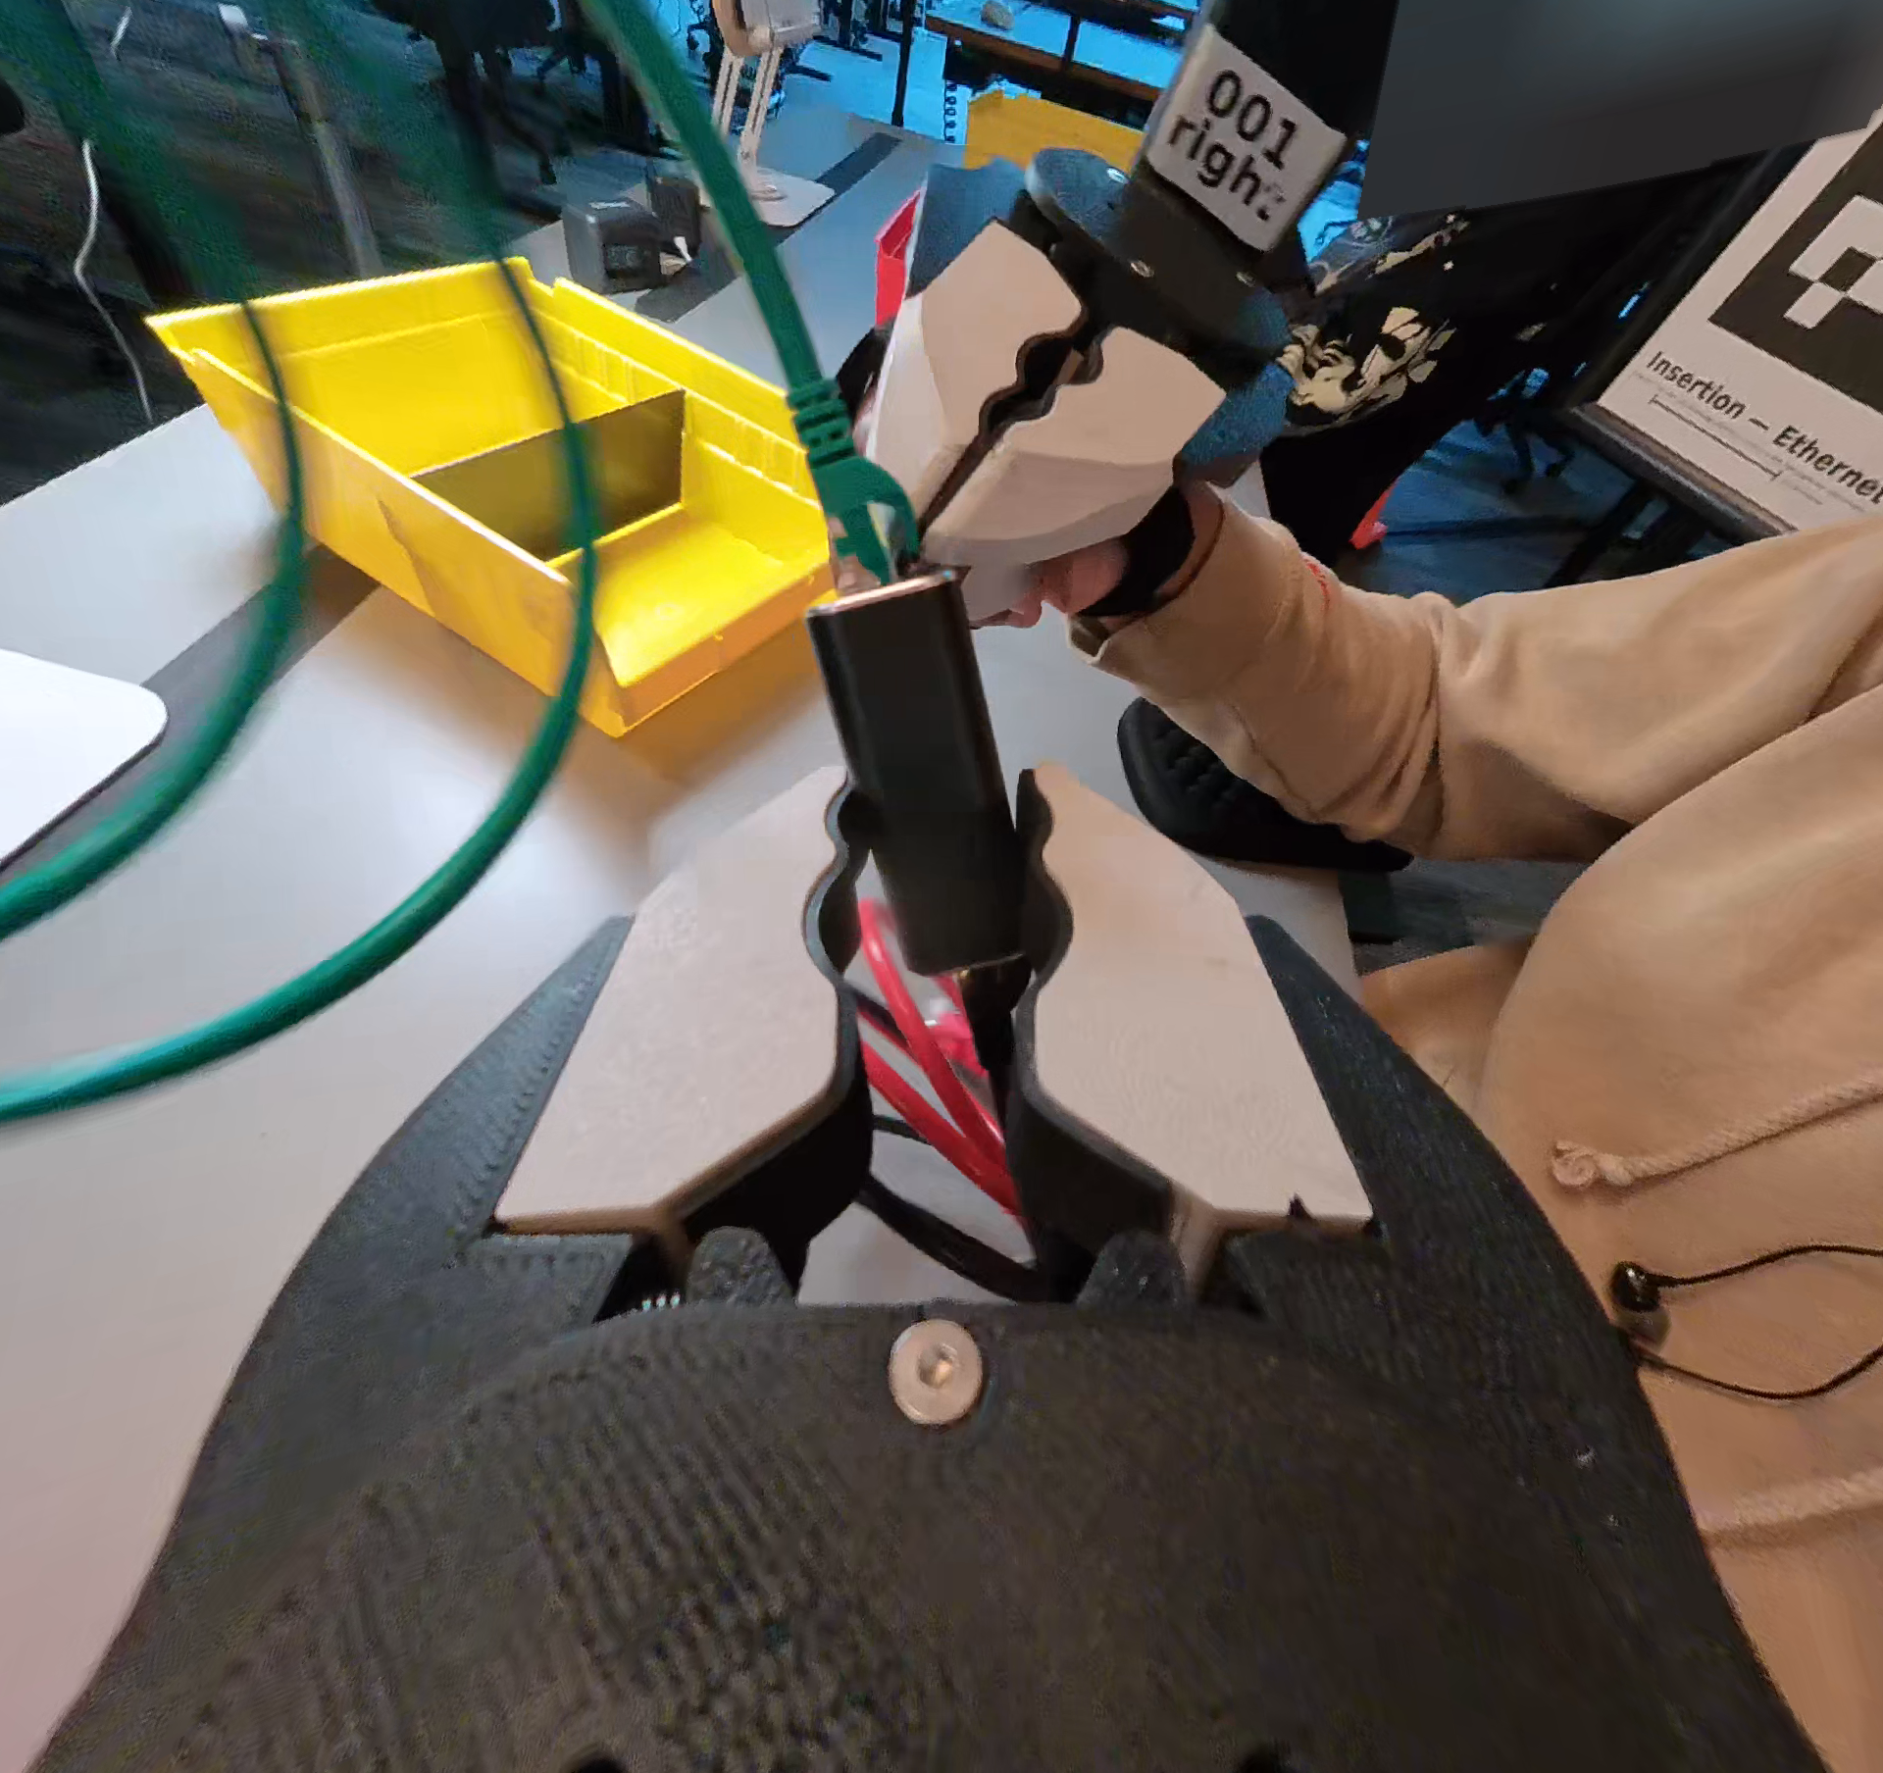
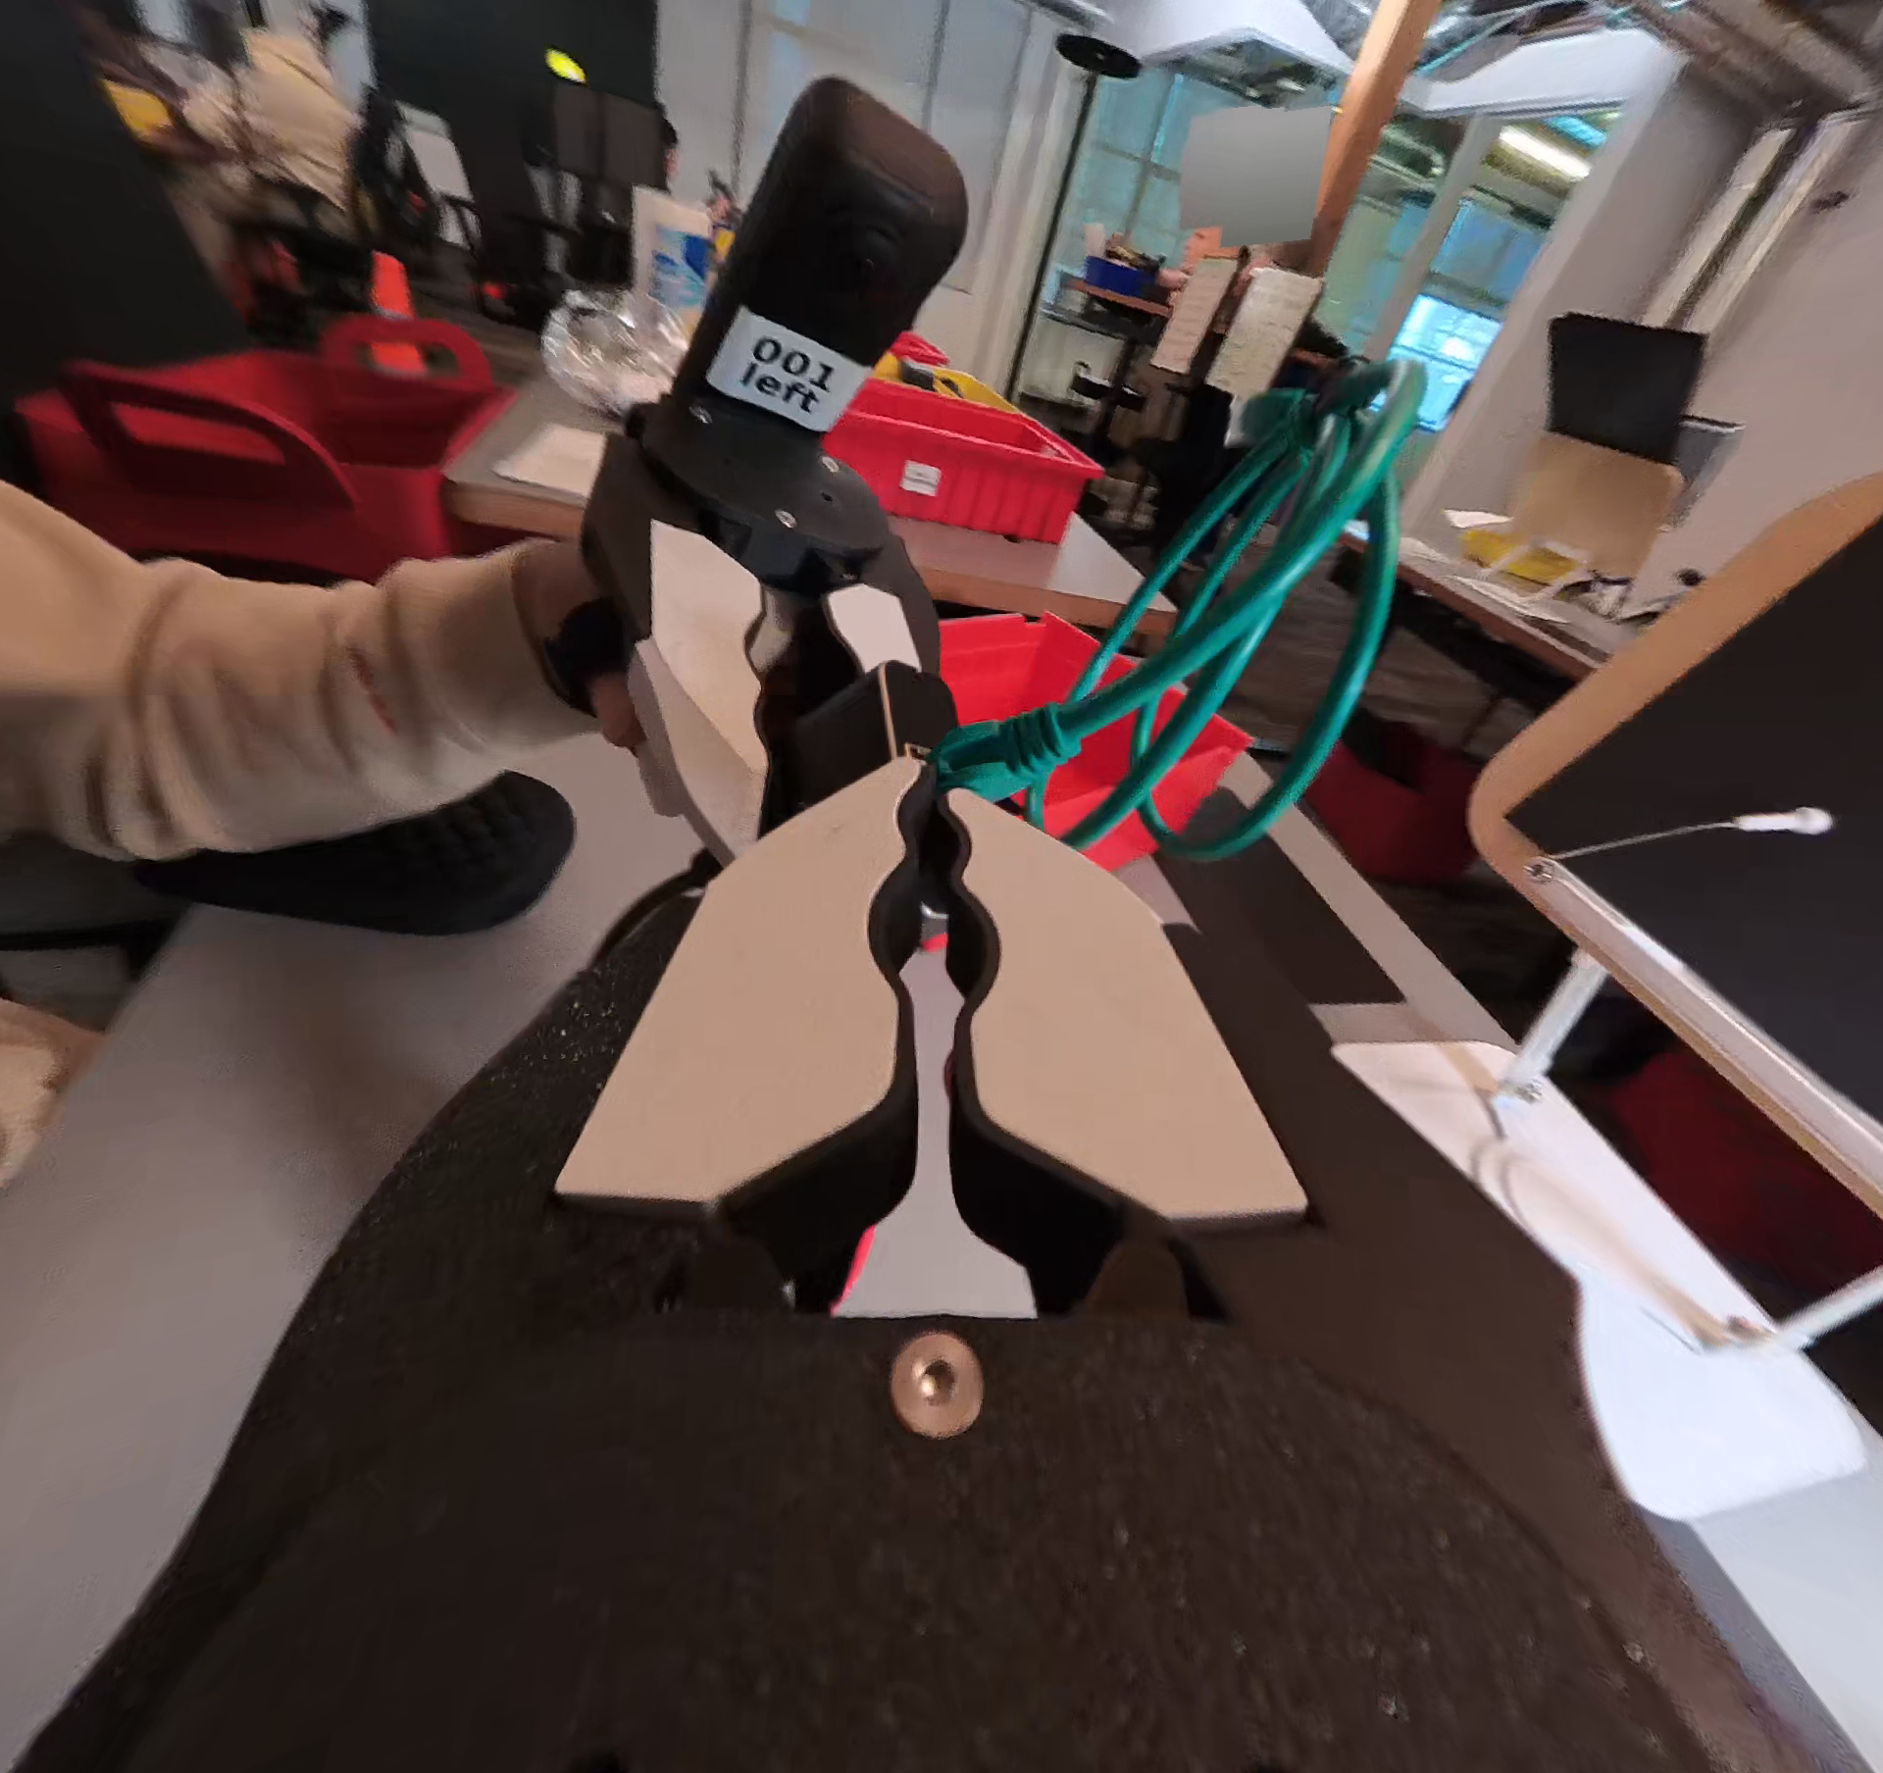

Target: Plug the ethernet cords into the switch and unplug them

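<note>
The left gripper [image 1: 932, 838] is clamping the black switch [image 1: 907, 756] upright; the right gripper [image 2: 932, 807], closed on the green ethernet cord's plug [image 2: 993, 756], is meeting the switch's top port. Unplugging is remaining.

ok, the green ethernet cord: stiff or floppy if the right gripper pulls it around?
Probably floppy: the green ethernet cord hangs in loose loops in the air. Its connector boot looks stiffer, so the right gripper, jaws closed at that end, likely steers the tip only. The trailing loops may swing and snag the yellow bin.
</note>
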Demonstrator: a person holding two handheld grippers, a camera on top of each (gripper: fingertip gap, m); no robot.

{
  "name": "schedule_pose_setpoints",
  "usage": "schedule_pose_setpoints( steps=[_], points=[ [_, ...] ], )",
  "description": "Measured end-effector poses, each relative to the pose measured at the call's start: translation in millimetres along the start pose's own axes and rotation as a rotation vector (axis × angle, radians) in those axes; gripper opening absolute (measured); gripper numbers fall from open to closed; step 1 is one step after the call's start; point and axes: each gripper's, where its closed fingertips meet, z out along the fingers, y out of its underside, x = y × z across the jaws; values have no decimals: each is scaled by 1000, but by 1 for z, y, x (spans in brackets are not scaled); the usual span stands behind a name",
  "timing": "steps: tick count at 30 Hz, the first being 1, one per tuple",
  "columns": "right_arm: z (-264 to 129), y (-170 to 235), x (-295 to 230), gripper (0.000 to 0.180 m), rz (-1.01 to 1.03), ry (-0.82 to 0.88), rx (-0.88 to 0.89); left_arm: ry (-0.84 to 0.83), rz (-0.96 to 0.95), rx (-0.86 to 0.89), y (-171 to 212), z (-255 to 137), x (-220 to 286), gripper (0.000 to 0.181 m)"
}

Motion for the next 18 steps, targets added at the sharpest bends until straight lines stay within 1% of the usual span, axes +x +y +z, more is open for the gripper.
schedule_pose_setpoints(
  steps=[2,4,6,8,9,11,12,14,15,16,18],
  points=[
    [-5,-8,-1,0,5,-16,44,6,4,20,-7,0,5,27],
    [-7,-8,-3,0,24,-35,21,22,5,11,-7,-1,7,27],
    [-12,-5,4,10,29,-15,3,11,12,2,-5,-4,3,26],
    [-16,-1,3,27,108,-71,-17,-17,39,-40,-1,-9,-1,26],
    [-16,1,1,32,136,-95,-24,-26,55,-76,3,-11,-2,26],
    [-9,6,-8,36,147,-141,-31,-38,87,-162,14,-16,-2,25],
    [-2,12,-18,42,153,-188,-60,-38,100,-200,19,-17,-1,25],
    [15,34,-38,53,123,-250,-173,-26,123,-236,23,-16,5,26],
    [24,45,-43,52,72,-240,-214,-15,128,-238,23,-15,8,26],
    [30,51,-46,40,31,-230,-228,-5,132,-247,24,-14,11,26],
    [32,47,-50,30,49,-259,-188,-7,161,-270,27,-18,11,25]
  ],
)
